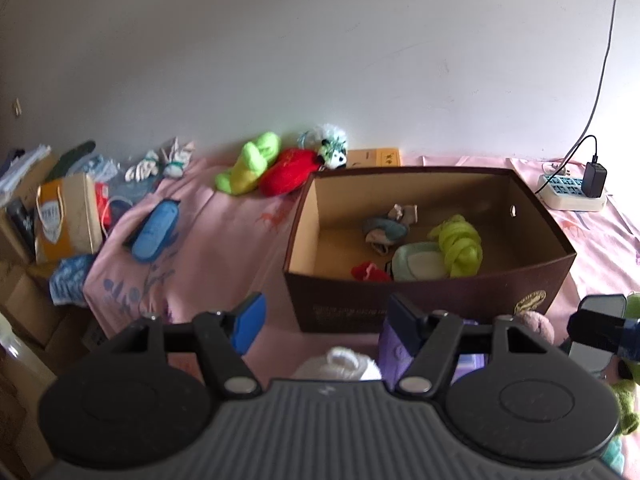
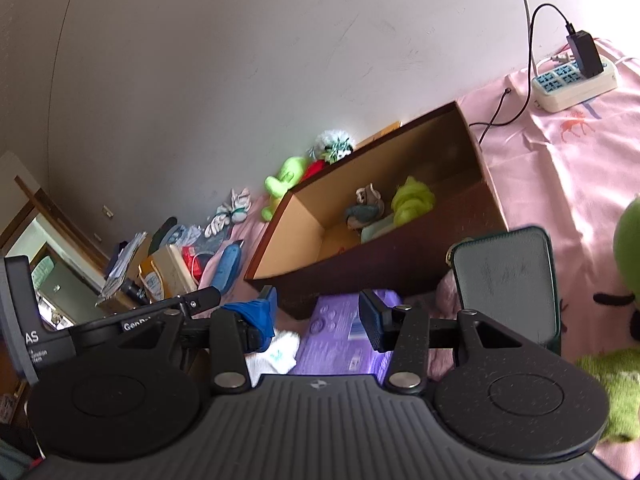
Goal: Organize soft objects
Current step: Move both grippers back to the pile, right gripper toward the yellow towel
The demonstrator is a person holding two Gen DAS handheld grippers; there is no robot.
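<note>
A dark brown open box (image 1: 424,304) stands on the pink bed sheet (image 1: 224,232). Inside it lie a green yarn bundle (image 1: 460,246), a grey soft toy (image 1: 386,226), a pale green pouch (image 1: 418,266) and a red item (image 1: 370,272). My left gripper (image 1: 326,324) is open and empty, in front of the box, above a white soft item (image 1: 340,364) and a purple pack (image 1: 394,350). My right gripper (image 2: 320,316) is open and empty over the purple pack (image 2: 340,332). Behind the box lie a lime plush (image 1: 250,162), a red plush (image 1: 288,170) and a panda plush (image 1: 334,150).
A blue slipper (image 1: 156,230) lies left on the sheet. Bags and cartons (image 1: 66,216) crowd the left edge of the bed. A power strip with a charger (image 1: 574,190) sits at the right by the wall. A phone (image 2: 506,284) and a green plush (image 2: 624,360) lie near the right gripper.
</note>
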